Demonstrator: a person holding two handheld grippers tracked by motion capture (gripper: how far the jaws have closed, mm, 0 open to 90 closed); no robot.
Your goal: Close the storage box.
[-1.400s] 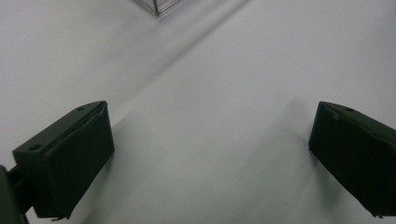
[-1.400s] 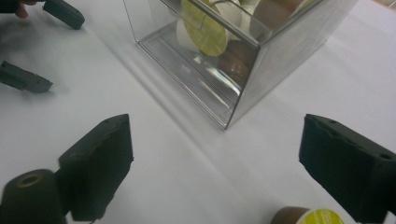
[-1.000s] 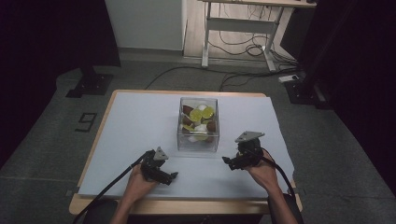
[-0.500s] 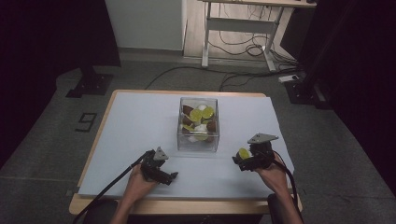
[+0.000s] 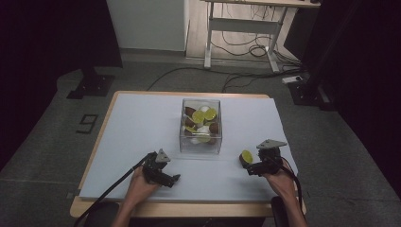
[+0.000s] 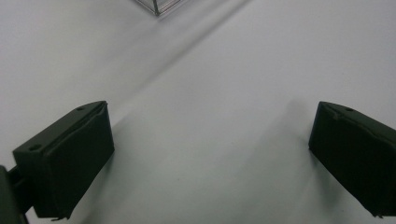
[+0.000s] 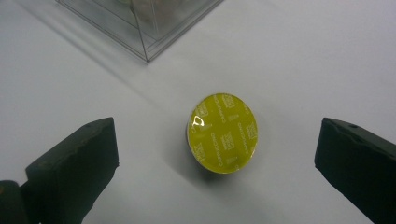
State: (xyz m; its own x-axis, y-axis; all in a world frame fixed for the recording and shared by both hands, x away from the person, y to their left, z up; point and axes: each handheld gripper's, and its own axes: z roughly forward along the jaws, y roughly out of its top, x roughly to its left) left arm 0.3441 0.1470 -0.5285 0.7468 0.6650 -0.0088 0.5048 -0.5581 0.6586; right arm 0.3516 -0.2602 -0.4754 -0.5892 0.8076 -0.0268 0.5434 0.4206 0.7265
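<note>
A clear plastic box stands mid-table, holding several yellow, brown and white coffee capsules. One yellow-lidded capsule lies on the white tabletop to the box's right, also seen in the high view as capsule. My right gripper is open just behind it, its jaws wide apart on either side and not touching it. At the front left of the table, my left gripper rests low over bare tabletop. It is open, with nothing between the jaws of the left gripper.
The white mat covers a wooden table with its front edge near the person's hands. A corner of the box lies just ahead of the right gripper. Cables and desk legs lie on the floor beyond the table.
The right gripper moved right and back from the box, and a yellow capsule now lies free on the table in front of its open jaws. The left gripper stayed put.
</note>
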